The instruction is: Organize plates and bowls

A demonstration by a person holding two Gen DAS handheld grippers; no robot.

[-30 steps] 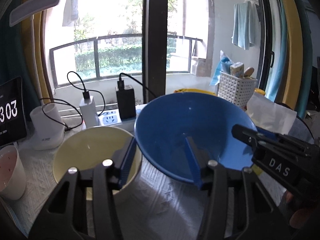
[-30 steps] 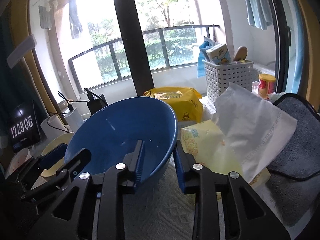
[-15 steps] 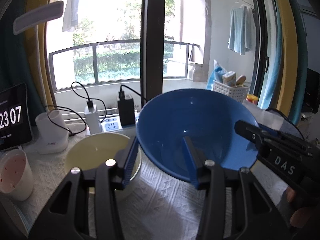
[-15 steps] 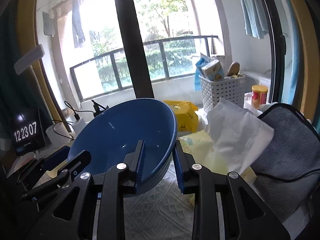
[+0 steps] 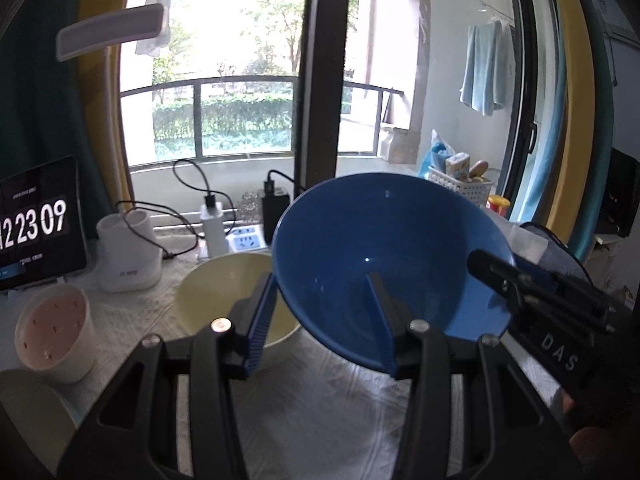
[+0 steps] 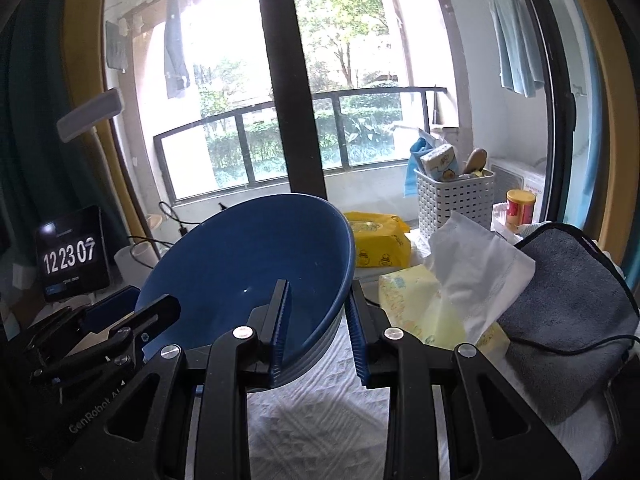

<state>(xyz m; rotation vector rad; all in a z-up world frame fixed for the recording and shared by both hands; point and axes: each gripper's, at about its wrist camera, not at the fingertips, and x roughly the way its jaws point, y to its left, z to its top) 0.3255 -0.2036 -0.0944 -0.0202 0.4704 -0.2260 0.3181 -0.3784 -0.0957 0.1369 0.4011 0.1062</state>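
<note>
Glossy blue bowl (image 5: pixel 384 264), round and deep, tilted, lifted higher than before. Left gripper (image 5: pixel 324 320) and right gripper (image 6: pixel 318 320) each clamp its rim above the cream bowl (image 5: pixel 224 292).

White cloth (image 5: pixel 320 412) lies bare in front; cream bowl (image 5: pixel 224 292) blocks left, tissue pack (image 6: pixel 424 312) right.

Clock display (image 5: pixel 38 224): propped at far left, digits lit.
White basket (image 6: pixel 454 200): by the window, packets inside.
Yellow packet (image 6: pixel 380 240): left of basket.
Tissue pack (image 6: pixel 424 308): sheet sticking up.
Grey towel (image 6: pixel 568 320): bunched at right.
Power strip (image 5: pixel 246 240): chargers plugged in.
</note>
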